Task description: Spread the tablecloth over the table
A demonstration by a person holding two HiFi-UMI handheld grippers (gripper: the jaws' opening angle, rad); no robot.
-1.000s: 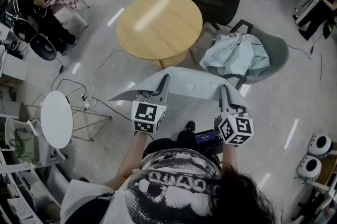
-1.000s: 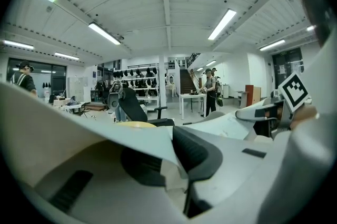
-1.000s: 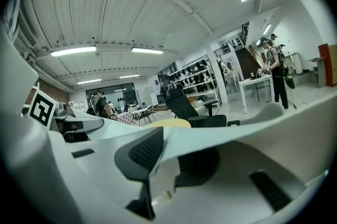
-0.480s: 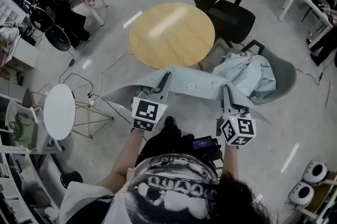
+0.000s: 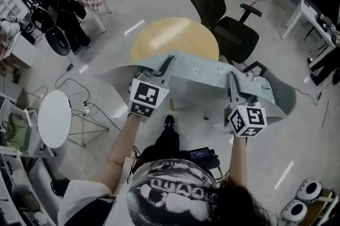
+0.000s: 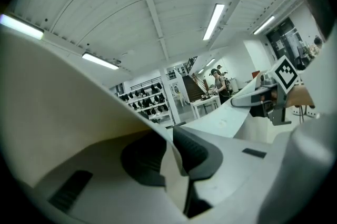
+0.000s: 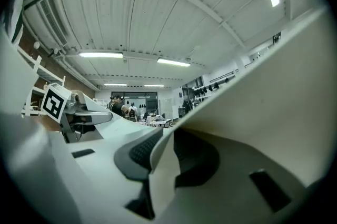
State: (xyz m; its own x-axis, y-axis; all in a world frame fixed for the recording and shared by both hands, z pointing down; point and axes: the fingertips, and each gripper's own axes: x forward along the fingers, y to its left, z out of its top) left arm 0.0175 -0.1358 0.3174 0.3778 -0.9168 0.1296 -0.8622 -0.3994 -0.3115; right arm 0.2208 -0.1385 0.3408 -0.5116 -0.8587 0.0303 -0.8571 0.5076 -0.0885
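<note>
A pale blue-grey tablecloth (image 5: pixel 201 72) hangs stretched between my two grippers, in front of the near edge of the round wooden table (image 5: pixel 170 35). My left gripper (image 5: pixel 169 62) is shut on the cloth's left part, and my right gripper (image 5: pixel 231 79) is shut on its right part. In the left gripper view the cloth's edge (image 6: pixel 171 165) is pinched between the dark pads at the left gripper (image 6: pixel 176 150). In the right gripper view a fold (image 7: pixel 158 175) is clamped the same way in the right gripper (image 7: pixel 162 155). The cloth's right end drapes down toward a grey chair.
A black office chair (image 5: pixel 223 12) stands behind the table at the right. The grey chair (image 5: pixel 286 93) is at the right, half hidden by the cloth. A small white round table (image 5: pixel 54 118) and floor cables (image 5: pixel 79 87) lie at the left. People (image 5: pixel 53 2) sit at the far left.
Both grippers have risen and moved forward toward the wooden table, carrying the cloth. The cloth has lifted off the grey chair and now spans wider between them.
</note>
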